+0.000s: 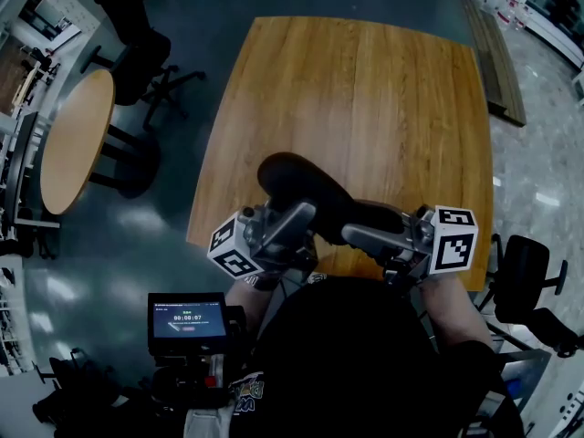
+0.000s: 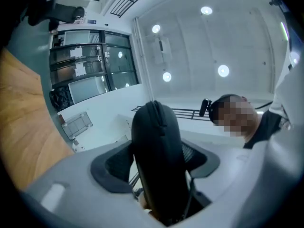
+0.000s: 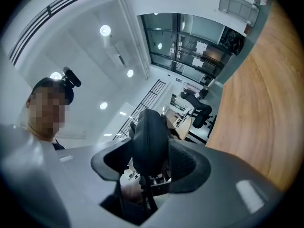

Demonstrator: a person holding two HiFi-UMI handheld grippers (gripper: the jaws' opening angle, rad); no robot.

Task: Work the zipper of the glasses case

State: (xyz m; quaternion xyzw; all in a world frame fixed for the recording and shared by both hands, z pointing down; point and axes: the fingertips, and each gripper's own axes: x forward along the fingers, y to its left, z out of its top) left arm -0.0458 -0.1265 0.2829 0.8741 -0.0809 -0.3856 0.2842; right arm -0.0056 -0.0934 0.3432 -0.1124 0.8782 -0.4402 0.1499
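In the head view, a black oval glasses case (image 1: 306,188) is held in the air over the near edge of the wooden table (image 1: 365,89). My left gripper (image 1: 297,222) grips it from the left, and my right gripper (image 1: 360,235) from the right. In the left gripper view the case (image 2: 156,146) stands up between both pads (image 2: 111,167), which press on its sides; its zipper seam runs over the top edge. In the right gripper view the case (image 3: 149,137) sits narrow-end-on, clamped between the pads (image 3: 187,163). A thin black strap (image 3: 145,194) hangs below it.
A round wooden table (image 1: 78,135) and black chairs (image 1: 137,53) stand at the left. Another black chair (image 1: 529,272) is at the right. A small screen device (image 1: 187,322) sits by the person's waist. A low bench (image 1: 497,62) lies beyond the table's right side.
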